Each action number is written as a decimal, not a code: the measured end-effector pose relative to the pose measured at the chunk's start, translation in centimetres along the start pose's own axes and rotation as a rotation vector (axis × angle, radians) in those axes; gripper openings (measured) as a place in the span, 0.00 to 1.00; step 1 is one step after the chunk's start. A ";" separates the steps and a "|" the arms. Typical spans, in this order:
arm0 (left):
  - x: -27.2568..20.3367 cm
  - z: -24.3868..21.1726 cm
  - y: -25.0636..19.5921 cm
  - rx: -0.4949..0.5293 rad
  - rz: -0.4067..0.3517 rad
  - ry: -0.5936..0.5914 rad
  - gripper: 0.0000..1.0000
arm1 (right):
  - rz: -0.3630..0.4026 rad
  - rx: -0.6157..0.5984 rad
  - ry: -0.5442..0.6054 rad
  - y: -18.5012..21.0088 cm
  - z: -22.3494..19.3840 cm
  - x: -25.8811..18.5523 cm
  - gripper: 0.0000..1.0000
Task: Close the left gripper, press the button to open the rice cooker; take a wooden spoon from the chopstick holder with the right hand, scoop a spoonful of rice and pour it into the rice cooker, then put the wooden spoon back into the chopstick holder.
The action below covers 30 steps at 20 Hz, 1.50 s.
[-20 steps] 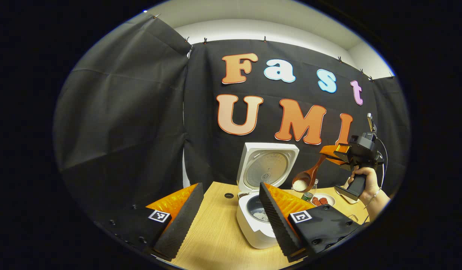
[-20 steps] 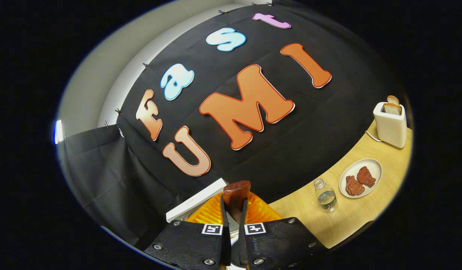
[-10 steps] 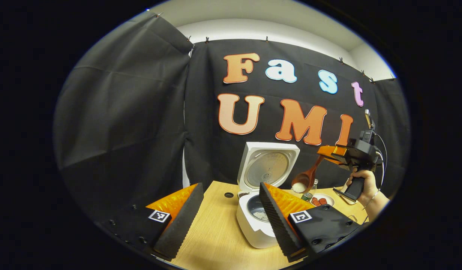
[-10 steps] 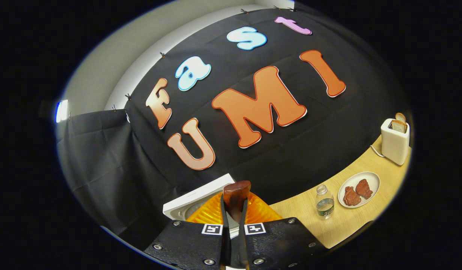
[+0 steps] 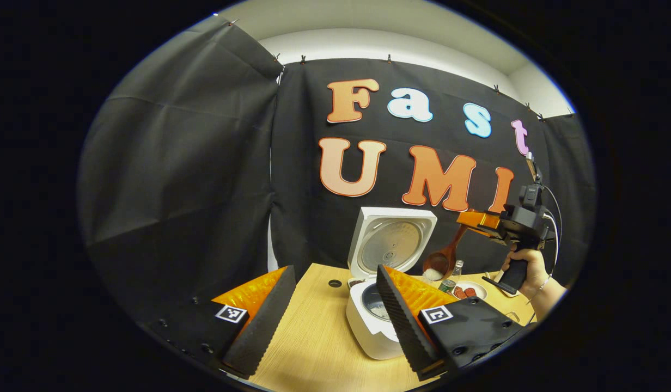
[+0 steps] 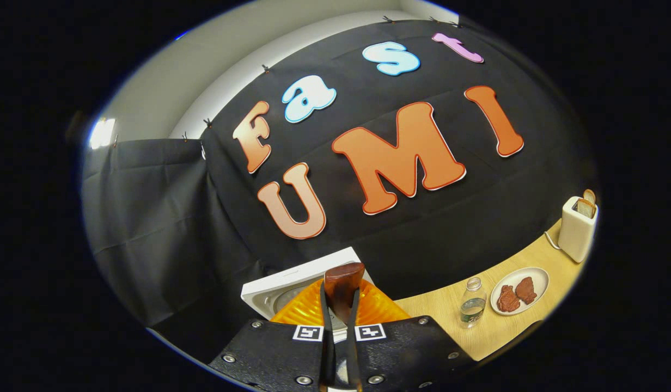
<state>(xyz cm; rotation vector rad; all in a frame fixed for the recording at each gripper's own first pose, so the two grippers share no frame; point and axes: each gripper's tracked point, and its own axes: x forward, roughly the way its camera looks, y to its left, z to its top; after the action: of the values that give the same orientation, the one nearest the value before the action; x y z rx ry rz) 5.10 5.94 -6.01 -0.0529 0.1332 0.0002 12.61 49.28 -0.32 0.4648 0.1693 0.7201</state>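
Note:
The white rice cooker (image 5: 368,316) stands on the wooden table with its lid (image 5: 391,240) raised; some rice lies in its pot. My left gripper (image 5: 333,316) is open in front of it, holding nothing. Farther right in the left gripper view, a hand holds my right gripper (image 5: 471,220), shut on the handle of the wooden spoon (image 5: 444,260). The spoon's bowl carries white rice and hangs above and to the right of the cooker. In the right gripper view, my right gripper (image 6: 340,305) pinches the spoon's handle end (image 6: 343,280), with the cooker lid's edge (image 6: 297,277) just beyond.
To the right of the cooker stand a small clear bottle (image 6: 470,302), a plate (image 6: 537,277) with brown meat pieces, and a white toaster (image 6: 578,228) holding bread. A round hole (image 5: 334,283) sits in the tabletop left of the cooker.
The right gripper has lifted slightly and tilted, carrying the rice-filled spoon a little farther back beside the lid. The left gripper has barely moved and stays open.

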 end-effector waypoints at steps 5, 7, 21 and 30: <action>-0.3 0.0 0.5 -0.004 0.008 0.000 1.00 | 0.012 -0.089 -0.011 1.2 -0.3 -0.2 0.07; -0.5 -0.2 0.8 -0.006 0.006 0.002 1.00 | 0.018 -0.129 -0.016 1.5 -0.5 -0.3 0.07; -1.5 -0.3 1.8 -0.002 0.004 0.004 1.00 | 0.127 -0.412 0.014 5.2 -3.7 -0.4 0.07; -3.0 0.2 1.6 -0.003 0.000 -0.009 1.00 | 0.130 -0.338 0.014 4.1 -2.4 -2.5 0.07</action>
<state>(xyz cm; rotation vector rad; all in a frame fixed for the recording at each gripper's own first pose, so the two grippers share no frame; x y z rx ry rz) 2.20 7.53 -5.51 -0.0557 0.1245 0.0006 7.57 51.13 -0.54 0.1485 0.0286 0.8613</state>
